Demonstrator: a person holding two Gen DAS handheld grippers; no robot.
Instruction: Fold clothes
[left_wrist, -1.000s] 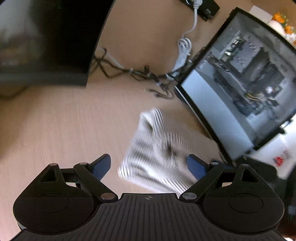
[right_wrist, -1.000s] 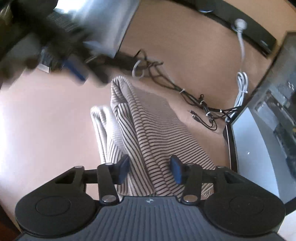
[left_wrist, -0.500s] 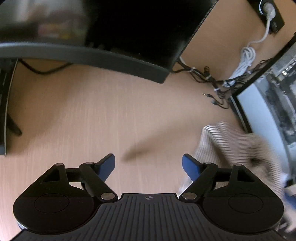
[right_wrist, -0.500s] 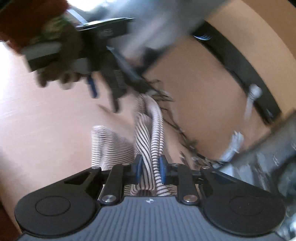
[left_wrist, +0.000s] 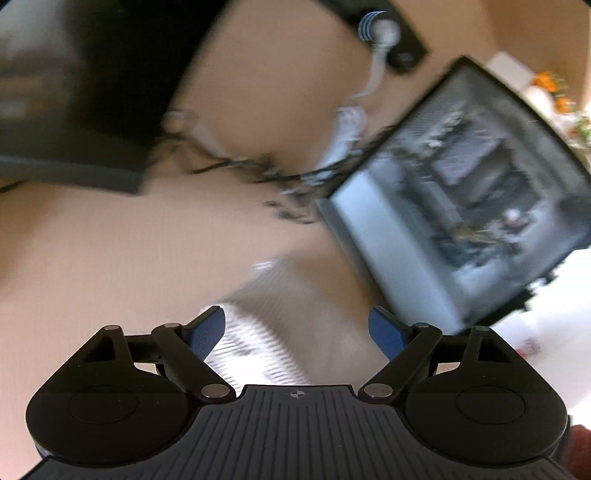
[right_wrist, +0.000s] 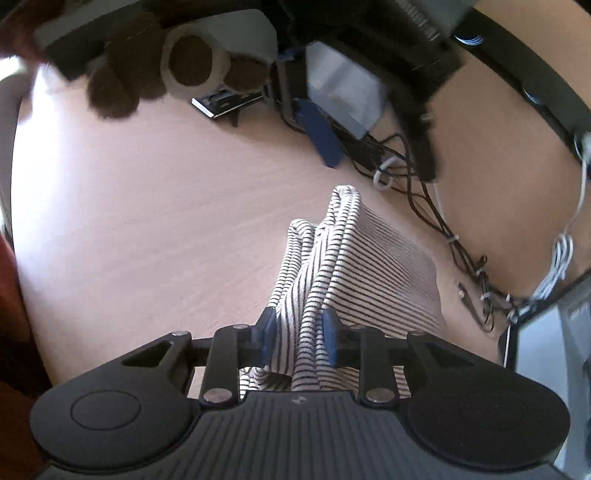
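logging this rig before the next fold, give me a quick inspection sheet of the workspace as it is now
surface: light wooden desk, bare where it shows
job's things: striped garment, bunched and raised off the desk at the gripped end
clutter: nothing seen loose on the desk
grippers: right gripper shut on the striped garment; left gripper open, holding nothing
cables: black cable tangle and a white cable beyond the garment
surroundings: open computer case at the right, dark monitor behind; left view blurred

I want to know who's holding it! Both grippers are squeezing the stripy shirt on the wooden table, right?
Not both. Only the right gripper squeezes the stripy shirt, as the right wrist view shows. The left gripper is open, holding nothing, in the left wrist view.
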